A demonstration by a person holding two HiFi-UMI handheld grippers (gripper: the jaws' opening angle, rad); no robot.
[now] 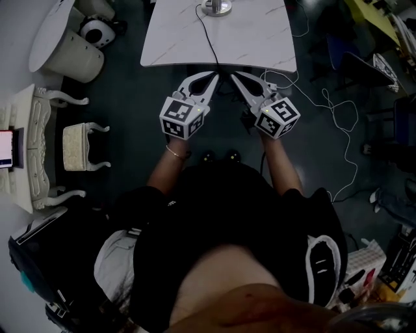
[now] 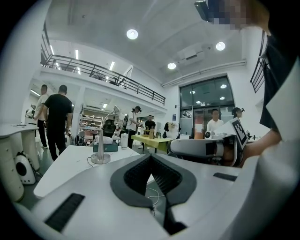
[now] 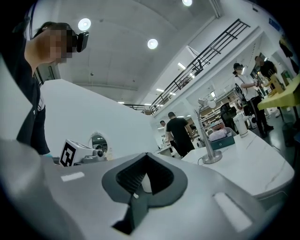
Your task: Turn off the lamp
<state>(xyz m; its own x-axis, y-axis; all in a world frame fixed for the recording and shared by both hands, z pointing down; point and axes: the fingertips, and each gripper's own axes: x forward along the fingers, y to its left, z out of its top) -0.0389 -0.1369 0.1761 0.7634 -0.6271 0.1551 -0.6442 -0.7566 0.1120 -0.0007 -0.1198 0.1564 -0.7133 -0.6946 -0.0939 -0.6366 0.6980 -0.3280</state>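
The lamp's round metal base (image 1: 216, 6) stands at the far side of the white marble table (image 1: 175, 45), and its black cord (image 1: 209, 42) runs toward the near edge. In the left gripper view the lamp (image 2: 100, 154) rises on a thin stem, left of centre. In the right gripper view it stands to the right (image 3: 211, 157). My left gripper (image 1: 214, 77) and right gripper (image 1: 233, 77) hang side by side just before the table's near edge, well short of the lamp. Both are shut with nothing between the jaws. The tips meet in each gripper's own view, the left gripper (image 2: 151, 157) and the right gripper (image 3: 146, 157).
A white round table (image 1: 55, 29), a cushioned stool (image 1: 81, 146) and a white bench (image 1: 29, 146) stand on the left. White cables (image 1: 338, 130) trail over the dark floor on the right. Several people (image 2: 57, 117) stand in the room beyond the table. A teal box (image 2: 108, 146) lies behind the lamp.
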